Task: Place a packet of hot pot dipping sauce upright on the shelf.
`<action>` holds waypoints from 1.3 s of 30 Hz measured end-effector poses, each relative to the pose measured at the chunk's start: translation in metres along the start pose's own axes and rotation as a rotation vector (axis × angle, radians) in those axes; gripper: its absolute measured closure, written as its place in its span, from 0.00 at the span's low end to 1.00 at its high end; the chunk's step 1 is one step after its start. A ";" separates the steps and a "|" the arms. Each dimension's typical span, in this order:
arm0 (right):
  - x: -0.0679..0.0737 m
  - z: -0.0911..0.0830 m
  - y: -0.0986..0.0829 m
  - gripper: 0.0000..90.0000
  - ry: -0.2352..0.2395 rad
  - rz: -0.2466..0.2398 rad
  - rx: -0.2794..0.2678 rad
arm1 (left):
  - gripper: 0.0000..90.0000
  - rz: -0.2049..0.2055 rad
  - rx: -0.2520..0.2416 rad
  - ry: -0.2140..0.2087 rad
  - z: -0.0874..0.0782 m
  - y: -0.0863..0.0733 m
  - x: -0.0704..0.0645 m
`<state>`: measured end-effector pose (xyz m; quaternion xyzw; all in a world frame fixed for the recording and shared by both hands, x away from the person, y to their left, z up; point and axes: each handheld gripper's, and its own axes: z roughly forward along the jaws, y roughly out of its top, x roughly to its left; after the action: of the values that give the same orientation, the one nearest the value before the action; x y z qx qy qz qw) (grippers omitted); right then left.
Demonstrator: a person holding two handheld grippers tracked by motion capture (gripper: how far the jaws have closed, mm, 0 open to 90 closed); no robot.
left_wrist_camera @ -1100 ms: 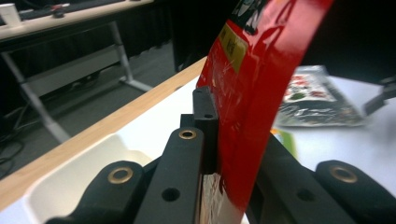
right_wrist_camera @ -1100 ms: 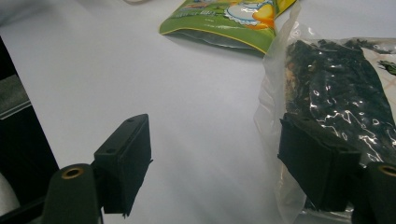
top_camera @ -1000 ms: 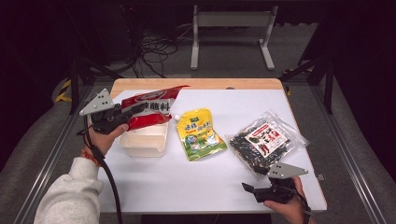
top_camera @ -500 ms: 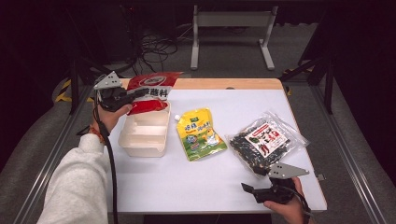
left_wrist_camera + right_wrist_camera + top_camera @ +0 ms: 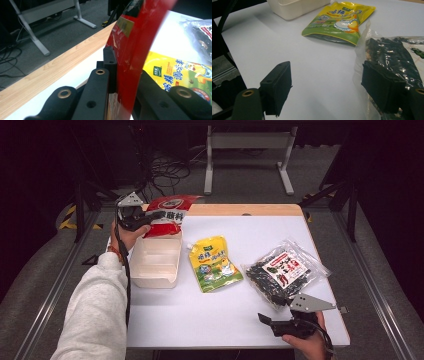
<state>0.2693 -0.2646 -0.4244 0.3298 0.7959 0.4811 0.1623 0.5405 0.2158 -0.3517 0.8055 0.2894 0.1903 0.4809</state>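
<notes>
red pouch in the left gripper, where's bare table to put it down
The red pouch is clamped in the left gripper. Bare table runs along the near edge, from below the cream container to the right gripper. The far right corner, beyond the yellow-green pouch, is free too. The middle is crowded, and the dark snack bag takes the right side.

Glossy red plastic pouch (image 5: 167, 214); matt white table (image 5: 220, 310); wooden edge (image 5: 240, 209).
</notes>
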 end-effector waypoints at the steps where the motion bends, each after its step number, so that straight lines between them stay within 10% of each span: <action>1: 0.001 0.000 -0.001 0.27 -0.003 -0.003 0.005 | 1.00 0.000 0.005 -0.005 0.003 -0.001 0.001; 9: 0.000 0.000 -0.004 0.27 -0.007 0.005 0.018 | 0.99 0.003 0.055 -0.020 0.019 -0.010 0.005; 15: 0.000 0.001 -0.004 0.27 0.000 0.002 0.026 | 0.78 -0.033 0.091 0.024 0.013 -0.014 0.009; 23: 0.001 0.003 -0.003 0.27 0.007 -0.002 0.032 | 0.99 -0.021 0.142 0.034 0.002 -0.023 0.010; 39: 0.000 0.007 -0.001 0.28 0.002 0.005 0.046 | 1.00 -0.039 0.199 0.032 0.005 -0.034 0.014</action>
<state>0.2730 -0.2603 -0.4282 0.3349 0.8062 0.4633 0.1527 0.5445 0.2339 -0.3833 0.8403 0.3299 0.1641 0.3976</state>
